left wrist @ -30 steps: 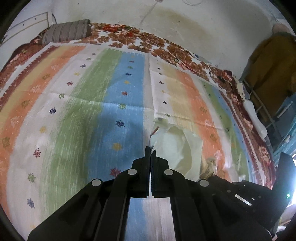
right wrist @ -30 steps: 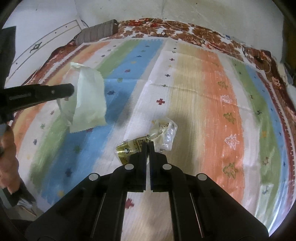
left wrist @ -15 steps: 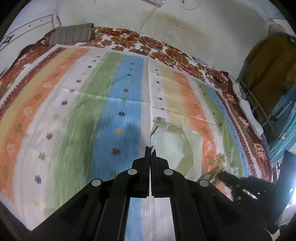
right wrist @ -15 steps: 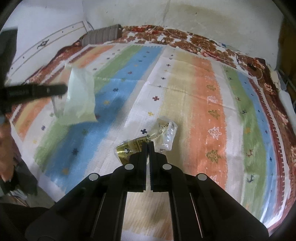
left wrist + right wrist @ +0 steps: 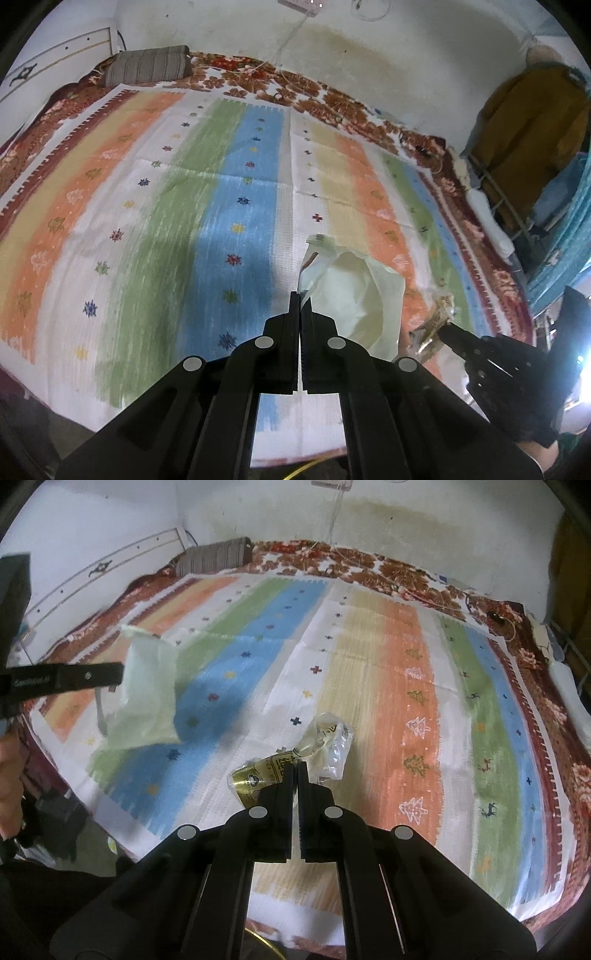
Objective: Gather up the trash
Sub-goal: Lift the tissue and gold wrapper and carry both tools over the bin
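I have both pieces of trash in hand and lifted clear of the bed (image 5: 155, 206), so I judge the picking-up done and the carry-off to be the step in hand. My left tool (image 5: 300, 295) is clamped on the top edge of a pale bag (image 5: 354, 295), which hangs loose below and to the right of the tips. My right tool (image 5: 295, 766) is pinched on a crumpled gold-and-clear wrapper (image 5: 295, 760); the wrapper sticks out past the tips on both sides.

The next move, as I read it, calls for getting the wrapper into the bag or taking both to a bin. No bin is plain in either view; only a yellow rim shows at the bottom edge of the right view, and I cannot tell what it is. If the bag is the target, its mouth looks slack and half folded, so I would need to bring the right tool over the opening before letting go.

As for pose, both tools point forward over the striped bedcover (image 5: 406, 672), above the near edge of the bed. From the right view the left tool (image 5: 122, 674) reaches in level from the left. From the left view the right tool (image 5: 443, 326) comes in low on the right, just beside the bag, not touching it.
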Demonstrator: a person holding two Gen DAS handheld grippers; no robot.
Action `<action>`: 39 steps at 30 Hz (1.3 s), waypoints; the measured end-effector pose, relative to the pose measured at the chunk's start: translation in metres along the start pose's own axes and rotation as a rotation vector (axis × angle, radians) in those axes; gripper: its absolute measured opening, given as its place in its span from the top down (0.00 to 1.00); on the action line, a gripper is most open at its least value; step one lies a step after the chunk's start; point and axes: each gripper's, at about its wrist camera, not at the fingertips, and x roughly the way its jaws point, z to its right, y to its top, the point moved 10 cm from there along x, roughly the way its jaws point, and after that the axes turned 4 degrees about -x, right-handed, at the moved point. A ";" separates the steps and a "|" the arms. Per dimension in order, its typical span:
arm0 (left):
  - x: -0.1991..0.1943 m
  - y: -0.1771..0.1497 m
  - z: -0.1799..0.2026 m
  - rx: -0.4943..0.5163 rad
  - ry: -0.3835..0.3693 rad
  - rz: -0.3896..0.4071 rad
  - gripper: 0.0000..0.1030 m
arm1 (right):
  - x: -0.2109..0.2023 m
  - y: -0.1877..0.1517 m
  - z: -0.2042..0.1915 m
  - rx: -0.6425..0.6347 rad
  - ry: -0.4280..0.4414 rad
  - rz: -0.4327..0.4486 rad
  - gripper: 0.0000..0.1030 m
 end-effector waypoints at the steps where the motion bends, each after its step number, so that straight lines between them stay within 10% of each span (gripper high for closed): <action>1: -0.005 -0.003 0.000 -0.002 -0.008 0.005 1.00 | -0.004 -0.004 -0.002 -0.003 0.008 -0.008 0.99; 39: -0.099 -0.128 0.057 0.054 -0.176 0.038 1.00 | -0.140 -0.098 -0.045 0.122 0.144 0.098 0.98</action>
